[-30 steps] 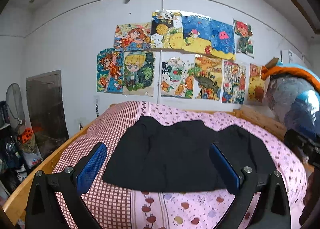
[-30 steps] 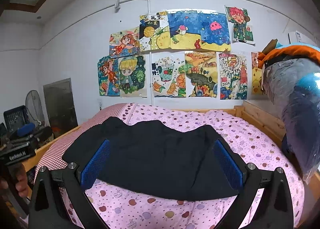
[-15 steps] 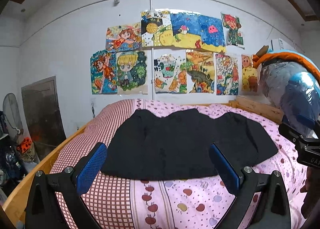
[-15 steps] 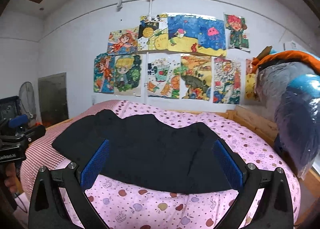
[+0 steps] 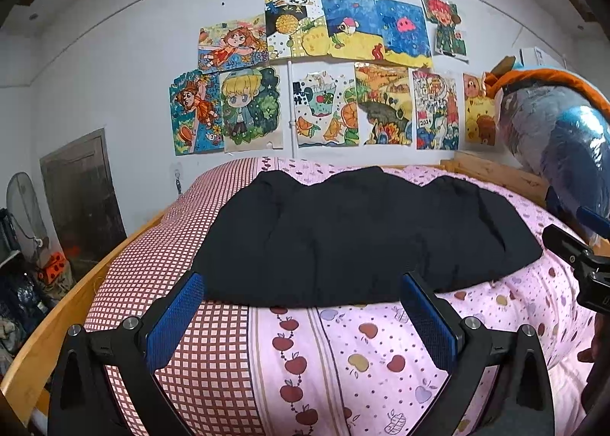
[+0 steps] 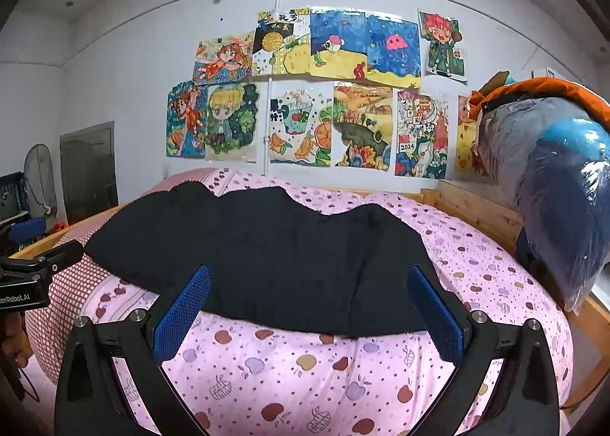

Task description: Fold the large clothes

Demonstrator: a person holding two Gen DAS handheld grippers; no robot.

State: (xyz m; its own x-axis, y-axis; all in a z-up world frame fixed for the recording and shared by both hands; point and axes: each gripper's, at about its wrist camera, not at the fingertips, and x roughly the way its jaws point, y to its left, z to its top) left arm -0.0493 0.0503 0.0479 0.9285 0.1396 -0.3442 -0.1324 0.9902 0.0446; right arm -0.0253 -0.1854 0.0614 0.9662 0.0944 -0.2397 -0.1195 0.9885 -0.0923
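A large black garment (image 5: 358,234) lies spread flat across a bed with a pink apple-print cover (image 5: 343,352); the right wrist view shows the same garment (image 6: 267,257) on the cover (image 6: 289,371). My left gripper (image 5: 301,295) is open, its blue pads just short of the garment's near hem, holding nothing. My right gripper (image 6: 305,291) is open too, hovering at the near hem with nothing between its pads. Each gripper's body shows at the edge of the other view: the right one (image 5: 583,268), the left one (image 6: 30,276).
A wooden bed frame (image 5: 76,295) runs along the left side and a headboard (image 6: 472,207) at the right. A plastic-wrapped blue and orange bundle (image 6: 553,184) stands at the right. Drawings cover the wall (image 5: 324,74). A fan and clutter (image 5: 23,207) sit at the far left.
Both grippers have drawn back and lowered toward the near edge of the bed, so more pink cover shows below the garment. Both stay open. The garment has not moved.
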